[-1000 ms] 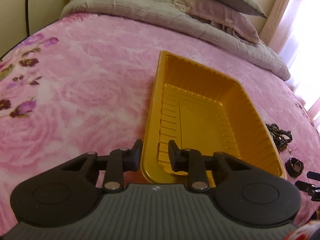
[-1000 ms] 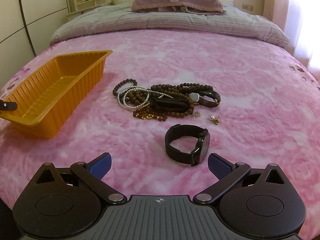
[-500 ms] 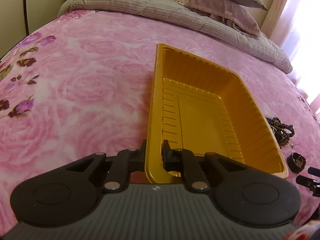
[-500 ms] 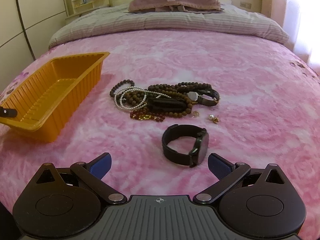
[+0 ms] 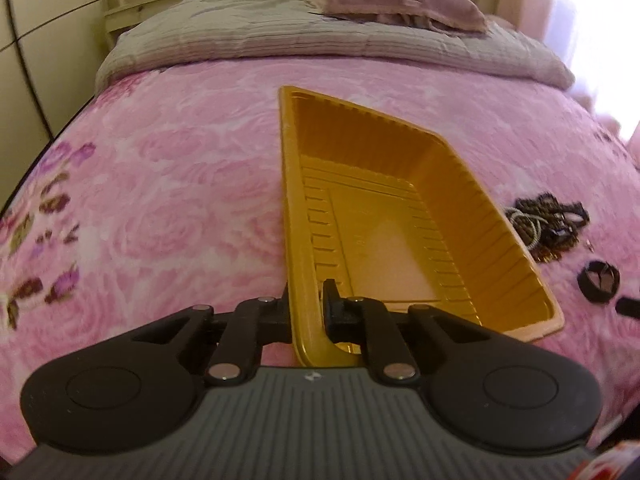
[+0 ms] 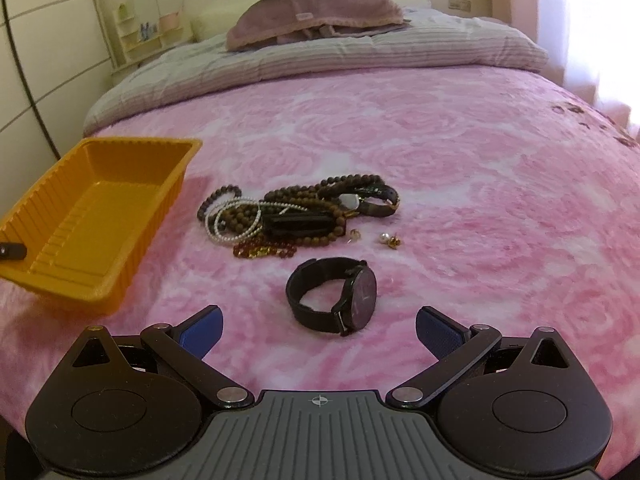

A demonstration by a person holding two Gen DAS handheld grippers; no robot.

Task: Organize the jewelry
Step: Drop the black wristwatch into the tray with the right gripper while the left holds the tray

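On a bed point(image 6: 460, 152) with a pink rose cover, the left gripper point(image 5: 306, 304) is clamped on the near corner of an orange tray point(image 5: 472, 200); its jaws have just been closing, with the tray's rim between them. The tray looks tipped up at the held corner. It is empty.

The right gripper point(image 6: 318, 328) has its jaws wide apart and holds nothing. A black watch point(image 6: 334, 296) lies on the cover just ahead of it. Beyond the watch is a tangled heap of beads point(image 6: 296, 212), with small earrings point(image 6: 388, 239) beside it. All the jewelry lies outside the tray, just to its right.

To do this step well, keep a firm pinch on the thin rim, move the tray slowly and level, and set it flat close to the jewelry without sweeping any aside.
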